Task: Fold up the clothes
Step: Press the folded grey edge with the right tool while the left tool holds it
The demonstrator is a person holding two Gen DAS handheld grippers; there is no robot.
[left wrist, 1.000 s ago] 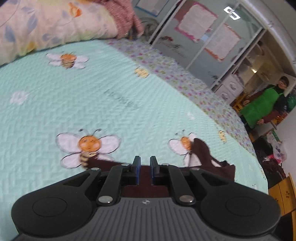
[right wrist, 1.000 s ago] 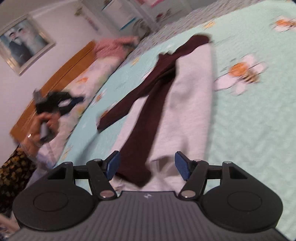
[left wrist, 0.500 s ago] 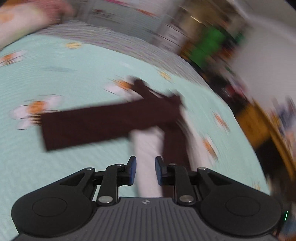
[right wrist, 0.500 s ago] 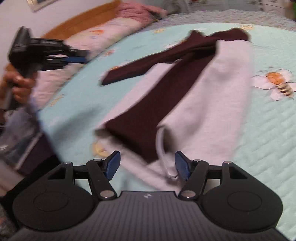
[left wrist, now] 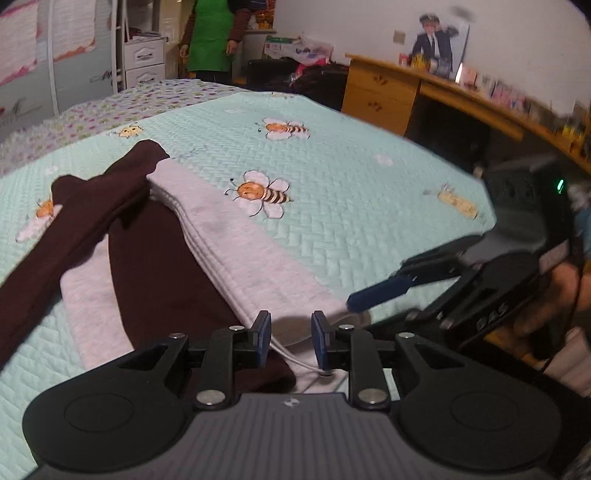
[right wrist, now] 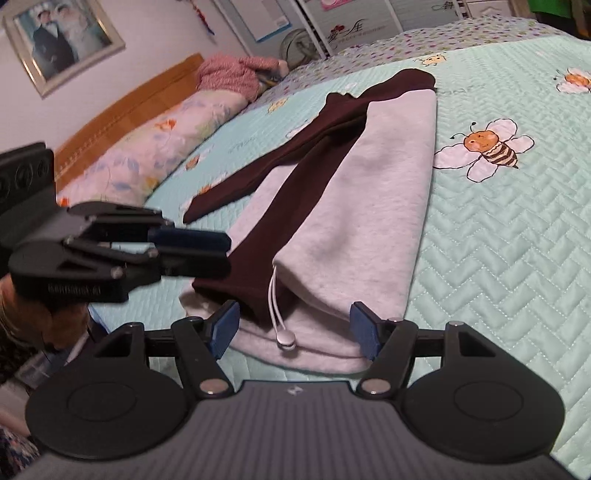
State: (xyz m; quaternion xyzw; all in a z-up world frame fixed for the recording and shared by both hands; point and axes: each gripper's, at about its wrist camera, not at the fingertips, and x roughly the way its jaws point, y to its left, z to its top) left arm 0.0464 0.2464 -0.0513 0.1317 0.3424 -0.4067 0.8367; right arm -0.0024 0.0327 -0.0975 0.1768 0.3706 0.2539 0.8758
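A grey hooded top [right wrist: 373, 192] with maroon sleeves [right wrist: 295, 195] lies lengthwise on the mint bee-print bedspread [right wrist: 498, 240]. One sleeve lies along the body, the other [left wrist: 85, 221] slants off to the left. My right gripper [right wrist: 295, 321] stands wide open just over the near hem, with the white drawstring toggle [right wrist: 286, 338] between its fingers. My left gripper [left wrist: 291, 325] hovers at the same hem, its jaws a little apart and pressing on nothing. Each gripper shows in the other's view: the left gripper [right wrist: 221, 253] and the right gripper [left wrist: 380, 291].
A floral pillow [right wrist: 155, 147], a pink garment [right wrist: 236, 74] and the wooden headboard [right wrist: 122, 110] line the bed's far left. A person in a green apron [left wrist: 210, 33] stands beyond the bed, and a wooden desk [left wrist: 406, 88] runs along the right wall.
My left gripper let go of the maroon sleeve, parted its jaws slightly and swung across to the near hem beside the right gripper. The right gripper edged closer to the hem.
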